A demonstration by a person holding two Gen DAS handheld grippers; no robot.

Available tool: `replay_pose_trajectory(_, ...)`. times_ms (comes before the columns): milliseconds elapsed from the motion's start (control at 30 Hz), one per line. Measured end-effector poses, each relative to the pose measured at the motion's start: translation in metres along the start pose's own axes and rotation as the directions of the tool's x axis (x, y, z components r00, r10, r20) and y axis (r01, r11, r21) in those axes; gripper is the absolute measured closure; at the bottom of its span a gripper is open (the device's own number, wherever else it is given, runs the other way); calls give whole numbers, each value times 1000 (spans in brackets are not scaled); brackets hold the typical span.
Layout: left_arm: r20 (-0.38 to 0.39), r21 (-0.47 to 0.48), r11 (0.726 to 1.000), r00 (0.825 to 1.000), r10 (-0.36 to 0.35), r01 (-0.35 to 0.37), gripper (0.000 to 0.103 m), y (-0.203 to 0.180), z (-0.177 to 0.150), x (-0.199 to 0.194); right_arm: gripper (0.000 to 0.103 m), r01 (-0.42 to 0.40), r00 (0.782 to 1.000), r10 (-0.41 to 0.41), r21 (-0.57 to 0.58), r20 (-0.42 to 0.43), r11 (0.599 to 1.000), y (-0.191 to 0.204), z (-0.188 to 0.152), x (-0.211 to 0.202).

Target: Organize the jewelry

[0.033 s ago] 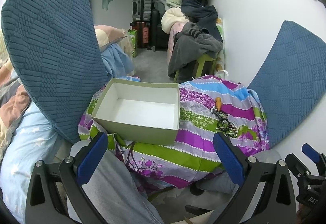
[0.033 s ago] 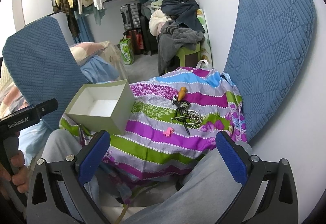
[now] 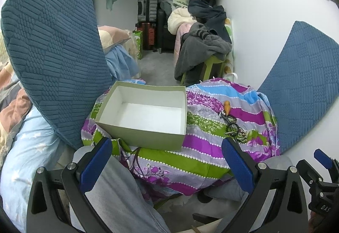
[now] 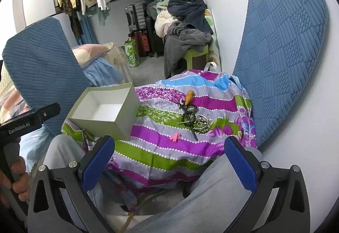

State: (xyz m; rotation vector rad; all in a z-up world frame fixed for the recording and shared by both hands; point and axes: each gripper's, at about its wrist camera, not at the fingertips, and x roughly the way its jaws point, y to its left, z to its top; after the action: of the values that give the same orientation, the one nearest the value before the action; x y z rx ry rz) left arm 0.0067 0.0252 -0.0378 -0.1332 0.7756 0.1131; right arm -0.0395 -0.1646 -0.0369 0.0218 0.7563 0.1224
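A pile of jewelry (image 4: 196, 119) with bangles, chains, a dark hair stick and an orange piece (image 4: 189, 95) lies on a striped floral cloth (image 4: 161, 148); it also shows in the left wrist view (image 3: 234, 127). A small pink item (image 4: 175, 137) lies in front of the pile. An open green box (image 3: 146, 114) with a white, empty inside stands to the left of the pile; it also shows in the right wrist view (image 4: 106, 111). My left gripper (image 3: 167, 167) is open and empty, held back from the box. My right gripper (image 4: 169, 166) is open and empty, held back from the jewelry.
Two blue quilted cushions (image 3: 53, 59) (image 4: 281, 59) stand on either side of the cloth. The person's grey-trousered knees (image 4: 211, 197) are below the grippers. A stool with piled clothes (image 3: 201, 50), suitcases and hanging clothes fill the back.
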Motion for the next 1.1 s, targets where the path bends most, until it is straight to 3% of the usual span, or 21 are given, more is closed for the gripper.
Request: replay_pose_trajectory(1100,-37,12,1000,999,-20,20,0,-11,-11,16,0,-28,999,29,38,-18,999,-18,3,6)
